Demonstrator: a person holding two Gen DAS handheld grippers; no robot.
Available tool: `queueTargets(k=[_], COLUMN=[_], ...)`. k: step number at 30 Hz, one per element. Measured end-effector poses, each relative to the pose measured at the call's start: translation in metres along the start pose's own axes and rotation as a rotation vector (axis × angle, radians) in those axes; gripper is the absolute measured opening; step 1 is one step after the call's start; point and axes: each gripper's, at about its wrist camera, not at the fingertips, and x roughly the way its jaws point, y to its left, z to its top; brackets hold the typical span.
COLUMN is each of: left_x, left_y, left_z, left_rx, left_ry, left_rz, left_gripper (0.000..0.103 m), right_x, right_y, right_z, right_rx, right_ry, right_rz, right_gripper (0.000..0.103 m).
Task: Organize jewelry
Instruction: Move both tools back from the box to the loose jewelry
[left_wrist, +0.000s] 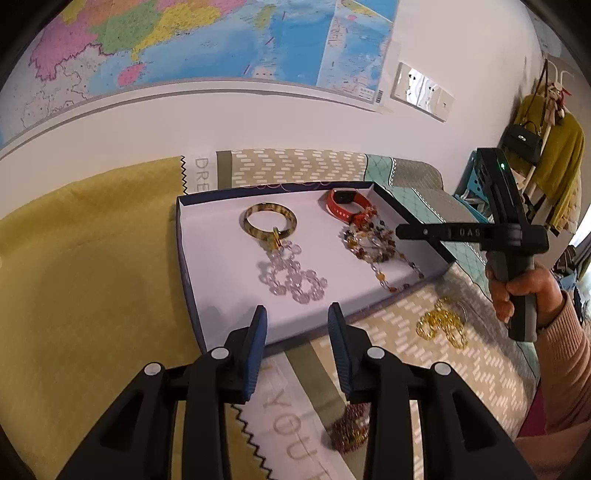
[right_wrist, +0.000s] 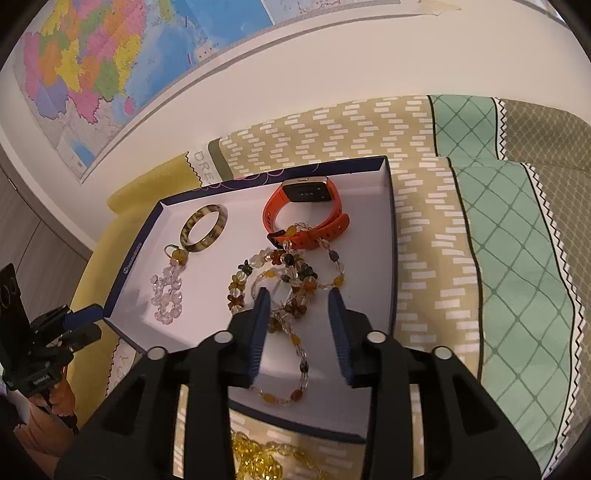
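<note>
A shallow white box (left_wrist: 207, 258) (right_wrist: 373, 192) with a dark blue rim lies on the bed. In it are a brown striped bangle (left_wrist: 270, 223) (right_wrist: 203, 229), a clear bead strand (left_wrist: 295, 275) (right_wrist: 166, 291), an orange watch (left_wrist: 345, 205) (right_wrist: 306, 210) and a multicolour bead necklace (left_wrist: 376, 247) (right_wrist: 291, 284). A yellow bead chain (left_wrist: 441, 325) (right_wrist: 258, 458) and a dark red bead bracelet (left_wrist: 349, 428) lie on the cover outside the box. My left gripper (left_wrist: 297, 317) is open and empty over the box's near edge. My right gripper (right_wrist: 297, 299) is open and empty above the necklace.
The bed has a yellow blanket (left_wrist: 85, 277) on the left and a patterned beige and green cover (right_wrist: 498, 258) on the right. A wall with a map (left_wrist: 184, 40) stands behind. Clothes and a bag hang at the far right (left_wrist: 546, 147).
</note>
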Motion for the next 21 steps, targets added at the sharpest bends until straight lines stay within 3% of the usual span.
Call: queueTargets(k=[9, 17, 21], left_x=[-0.007, 0.019, 0.030], left_y=[-0.008, 0.004, 0.003], left_z=[-0.010, 0.038, 0.046], left_rx=[0.021, 0.015, 0.019], left_ry=[-0.005, -0.017, -0.008], left_rz=[0.011, 0.037, 0.043], left_gripper=[0.036, 0.035, 0.035], right_x=[-0.032, -0.037, -0.040], right_y=[0.010, 0.034, 0.040], right_z=[-0.011, -0.028, -0.040], right_rx=[-0.024, -0.073, -0.097], right_ry=[-0.056, -0.044, -0.038], right_rz=[0.021, 0.098, 0.102], right_gripper=[0.040, 0.041, 0.041])
